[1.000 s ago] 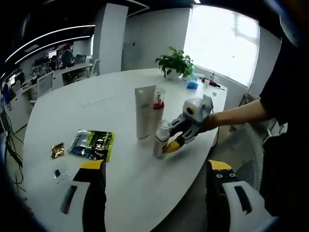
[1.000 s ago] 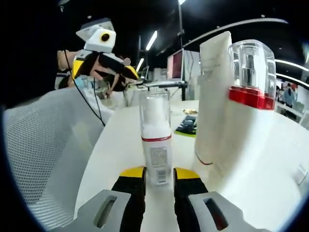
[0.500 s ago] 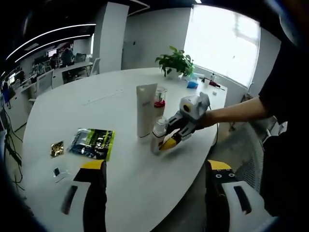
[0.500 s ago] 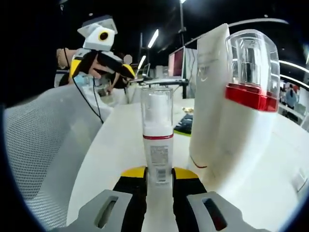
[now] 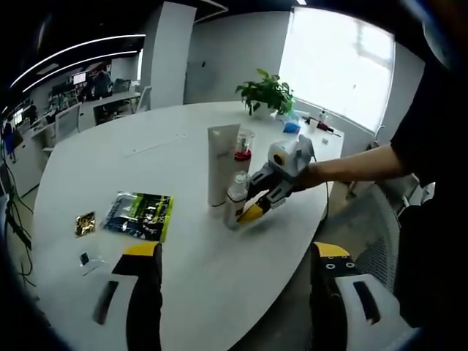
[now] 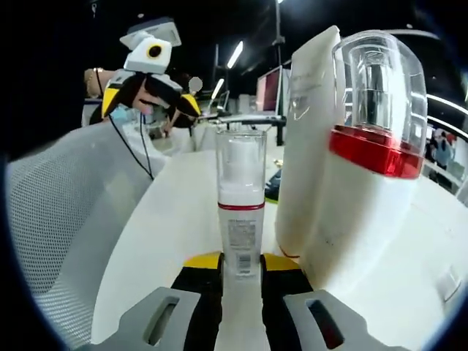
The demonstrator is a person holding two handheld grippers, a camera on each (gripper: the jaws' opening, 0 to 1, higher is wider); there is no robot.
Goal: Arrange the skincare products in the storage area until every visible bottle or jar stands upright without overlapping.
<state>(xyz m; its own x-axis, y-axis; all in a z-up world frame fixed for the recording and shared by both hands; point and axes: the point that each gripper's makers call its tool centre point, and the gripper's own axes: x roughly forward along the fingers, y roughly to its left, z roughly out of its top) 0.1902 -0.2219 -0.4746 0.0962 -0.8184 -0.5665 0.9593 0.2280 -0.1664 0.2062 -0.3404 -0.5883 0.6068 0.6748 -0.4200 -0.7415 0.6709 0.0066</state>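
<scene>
Sliding closer to the tall white tube [image 5: 220, 164] now, the slim clear-capped white bottle [image 6: 240, 212] stays upright.
Right gripper [image 6: 240, 265] clamped on it; left gripper [image 5: 234, 252] spread apart; next, release on the white counter [image 5: 110, 168] just clear.

A small clear-capped bottle [image 6: 240, 205] with a red band stands upright on the white desk [image 5: 110, 168], gripped low between the right tongs [image 6: 240, 265]. Just beside it stand a tall white tube [image 5: 220, 164] and a white bottle with a red ring and clear cap [image 6: 369, 161].
</scene>
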